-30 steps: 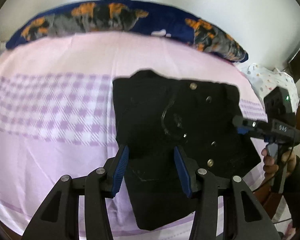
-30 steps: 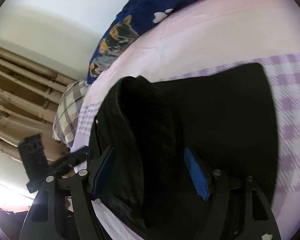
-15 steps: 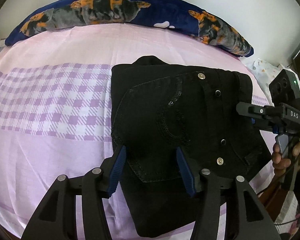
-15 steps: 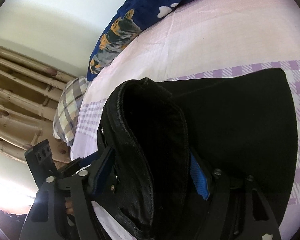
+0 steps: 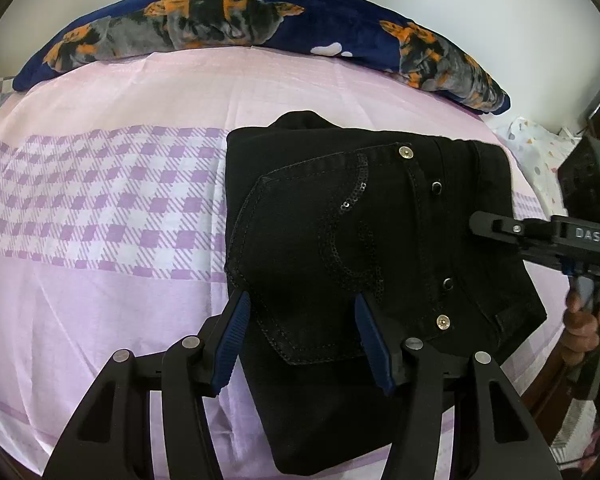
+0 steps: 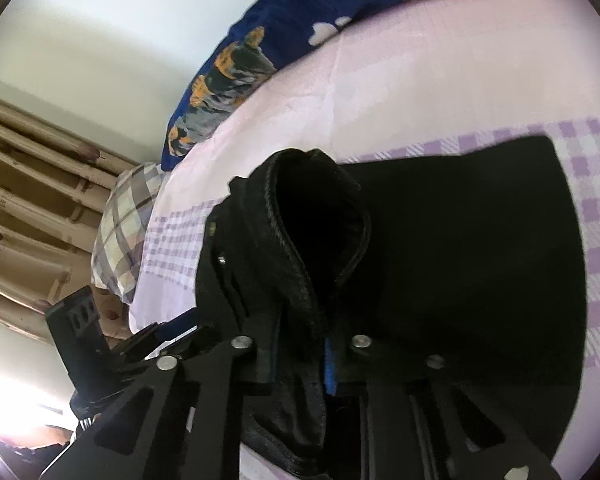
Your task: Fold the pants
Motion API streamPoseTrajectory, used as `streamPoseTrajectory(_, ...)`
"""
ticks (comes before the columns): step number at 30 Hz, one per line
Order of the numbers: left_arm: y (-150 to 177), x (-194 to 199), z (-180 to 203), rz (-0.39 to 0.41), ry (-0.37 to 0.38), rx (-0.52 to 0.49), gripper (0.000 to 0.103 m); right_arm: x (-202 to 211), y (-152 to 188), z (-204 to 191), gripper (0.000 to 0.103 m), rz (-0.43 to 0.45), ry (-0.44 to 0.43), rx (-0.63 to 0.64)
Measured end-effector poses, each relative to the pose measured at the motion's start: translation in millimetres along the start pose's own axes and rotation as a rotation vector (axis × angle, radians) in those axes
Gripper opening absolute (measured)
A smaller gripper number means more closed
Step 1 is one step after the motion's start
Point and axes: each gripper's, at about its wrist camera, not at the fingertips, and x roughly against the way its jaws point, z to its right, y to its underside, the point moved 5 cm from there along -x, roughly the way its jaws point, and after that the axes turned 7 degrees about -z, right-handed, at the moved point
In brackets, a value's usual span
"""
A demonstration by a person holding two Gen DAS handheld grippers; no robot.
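Note:
Black pants (image 5: 360, 220) lie folded on the pink and purple checked bed sheet (image 5: 100, 200), back pocket with sequins facing up. My left gripper (image 5: 300, 300) hangs open just over the near part of the pocket, its blue pads apart and not pressing on the cloth. My right gripper (image 5: 500, 228) comes in from the right edge of the pants, held by a person's hand (image 5: 584, 316). In the right wrist view the jaws of the right gripper (image 6: 300, 332) are closing, and its pads pinch a raised fold of the pants' (image 6: 460, 260) waistband edge.
A dark blue pillow with orange and grey animals (image 5: 260, 20) lies along the far side of the bed under a white wall. A checked pillow (image 6: 120, 232) and beige curtains (image 6: 20, 200) are at one end. A white dotted cloth (image 5: 540, 148) is at the right.
The right gripper's jaws went from wide apart around the raised waistband fold to pinched on it. The top layer of the pants settled flat. The left gripper barely moved.

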Motion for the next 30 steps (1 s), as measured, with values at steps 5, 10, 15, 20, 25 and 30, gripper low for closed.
streamPoseTrajectory(5, -2, 12, -5, 0.018, 0.001, 0.031, 0.056, 18, -4, -25, 0.011, 0.034, 0.010, 0.006)
streamPoseTrajectory(10, -4, 22, -9, 0.053, -0.027, 0.028, 0.056, 43, -10, -53, 0.010, 0.083, -0.023, 0.038)
streamPoseTrajectory(15, -11, 26, -2, 0.074, -0.032, 0.006, 0.056, 73, -16, -59, 0.010, 0.135, -0.019, 0.068)
streamPoseTrajectory(20, -17, 20, 17, 0.072, -0.030, -0.044, 0.056, 99, -15, -25, 0.010, 0.191, 0.018, 0.008)
streamPoseTrajectory(25, -20, 9, 46, 0.053, -0.018, -0.113, 0.056, 99, -5, 24, 0.010, 0.182, 0.069, -0.085)
streamPoseTrajectory(30, -18, -2, 66, 0.024, -0.012, -0.166, 0.056, 83, 4, 62, 0.010, 0.156, 0.094, -0.162)
